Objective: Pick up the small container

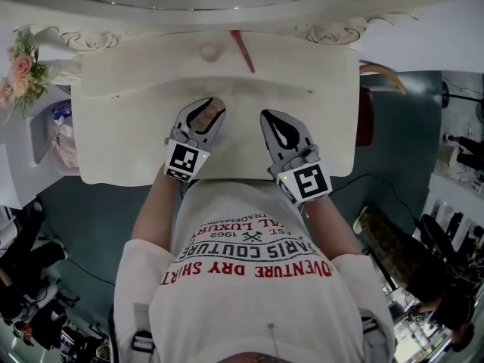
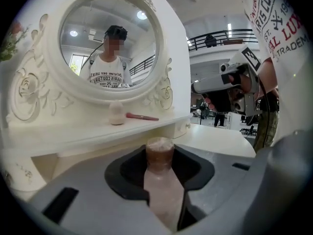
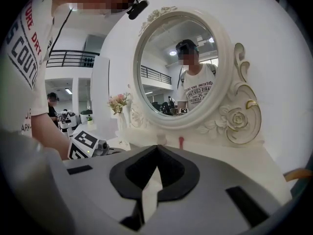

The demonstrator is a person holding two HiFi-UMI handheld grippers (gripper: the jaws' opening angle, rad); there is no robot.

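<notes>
A small pale pink container (image 2: 159, 180) with a brownish cap stands upright between the jaws of my left gripper (image 2: 160, 148), which press on its sides. From the head view that gripper (image 1: 209, 110) rests on the white vanity top (image 1: 121, 127) left of centre, with the container (image 1: 215, 116) showing pink at its tips. My right gripper (image 1: 267, 116) lies beside it on the right, its tips together and nothing in them. In the right gripper view the jaws (image 3: 156, 147) meet at a point facing the mirror (image 3: 181, 67).
On the raised shelf under the mirror (image 2: 110, 38) sit a small round pale pink thing (image 1: 208, 51) and a red-handled brush (image 1: 243, 51). A vase of pink flowers (image 1: 23, 70) stands at the far left. A chair back (image 1: 382, 74) shows right of the vanity.
</notes>
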